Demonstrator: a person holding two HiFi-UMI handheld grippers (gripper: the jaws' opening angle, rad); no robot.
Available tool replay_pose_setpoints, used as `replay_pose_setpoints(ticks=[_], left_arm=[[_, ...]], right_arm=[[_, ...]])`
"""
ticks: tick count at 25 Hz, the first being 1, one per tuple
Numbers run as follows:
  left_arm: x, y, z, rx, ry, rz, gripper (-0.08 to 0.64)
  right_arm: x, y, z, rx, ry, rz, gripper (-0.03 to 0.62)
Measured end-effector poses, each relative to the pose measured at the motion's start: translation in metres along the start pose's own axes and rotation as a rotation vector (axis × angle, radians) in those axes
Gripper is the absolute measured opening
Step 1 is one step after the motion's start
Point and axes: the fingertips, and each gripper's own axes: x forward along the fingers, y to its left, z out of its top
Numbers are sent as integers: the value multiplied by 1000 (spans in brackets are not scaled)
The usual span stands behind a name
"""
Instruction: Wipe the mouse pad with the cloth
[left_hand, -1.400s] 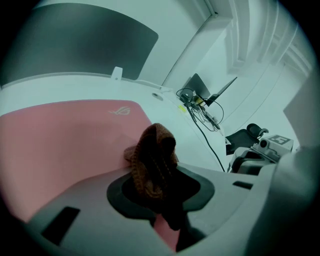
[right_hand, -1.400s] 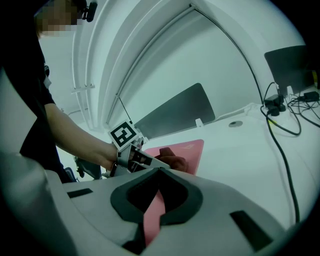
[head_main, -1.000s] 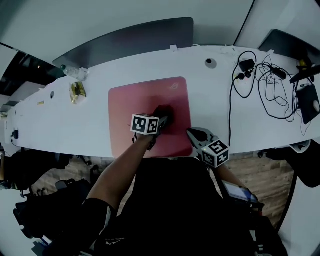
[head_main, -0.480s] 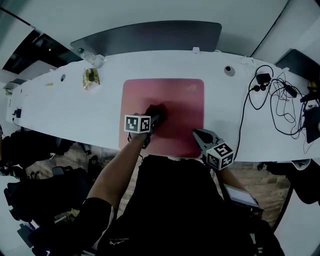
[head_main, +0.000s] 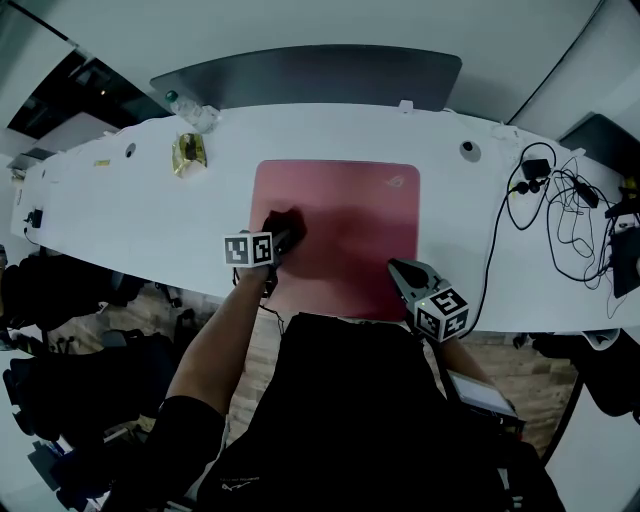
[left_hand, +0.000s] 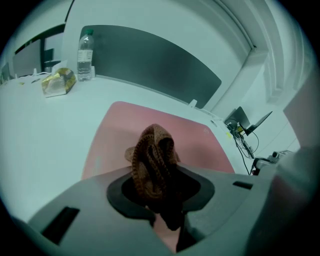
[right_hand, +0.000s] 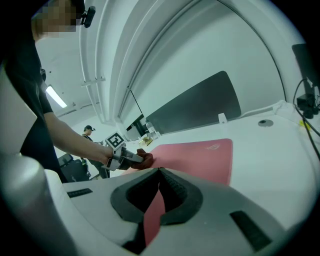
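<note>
Cloth (left_hand: 152, 160): soft, light, being pinched in a bunch by the left gripper (head_main: 279, 238).
Right gripper (head_main: 401, 269): being held closed, empty, at the mouse pad (head_main: 350, 215) edge.

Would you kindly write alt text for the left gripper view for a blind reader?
The left gripper is shut on a bunched brown cloth over a pink mouse pad on a white table; a water bottle stands behind.
</note>
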Motion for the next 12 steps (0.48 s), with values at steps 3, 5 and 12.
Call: replay_pose_setpoints(ticks=[3, 5, 12], left_arm=[[-9, 21, 2, -30, -17, 27, 112], [-15, 34, 2, -46, -27, 42, 112], [-32, 70, 5, -82, -55, 86, 112]], right_arm=[[4, -1, 0, 4, 3, -3, 26], [6, -1, 0, 6, 4, -6, 26], [14, 1, 2, 10, 6, -8, 26]])
